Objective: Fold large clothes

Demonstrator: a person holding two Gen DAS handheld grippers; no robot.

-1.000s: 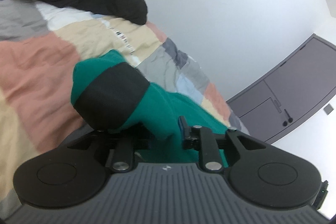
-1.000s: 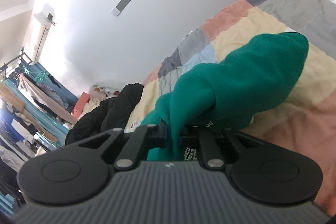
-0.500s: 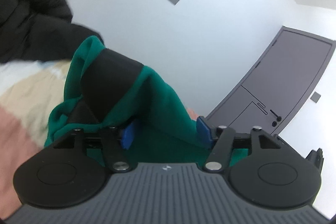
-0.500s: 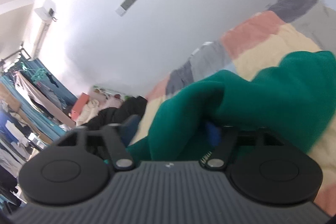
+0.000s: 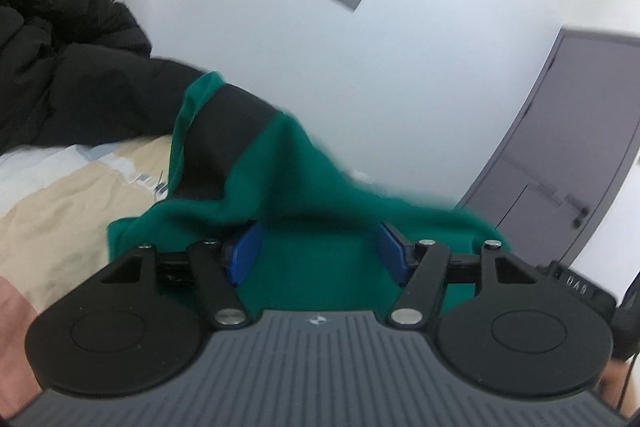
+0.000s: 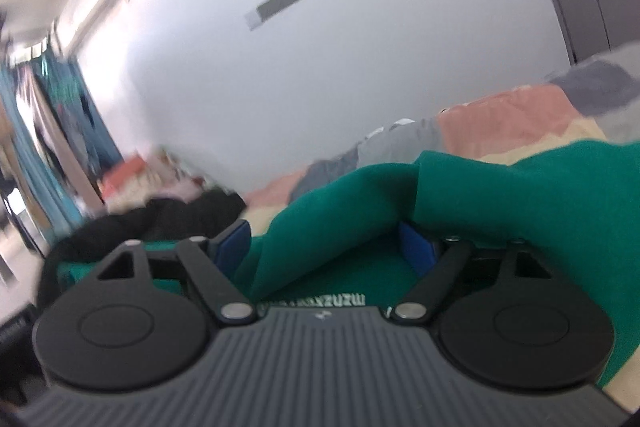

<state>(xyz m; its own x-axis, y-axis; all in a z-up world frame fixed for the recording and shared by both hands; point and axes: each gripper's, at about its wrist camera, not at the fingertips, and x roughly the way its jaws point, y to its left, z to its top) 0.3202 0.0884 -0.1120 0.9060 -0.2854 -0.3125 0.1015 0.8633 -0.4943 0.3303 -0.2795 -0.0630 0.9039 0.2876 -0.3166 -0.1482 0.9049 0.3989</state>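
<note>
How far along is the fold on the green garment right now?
Partly done: the green garment lies bunched on the patchwork bedspread, black cuff doubled over. Both the left gripper and right gripper have jaws apart, gripping nothing. Left: flattening and the remaining folds.

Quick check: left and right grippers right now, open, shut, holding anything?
Left gripper: open, green sweater lying loose between the blue pads.
Right gripper: closing slightly, pads apart, sweater between them ungripped.
</note>
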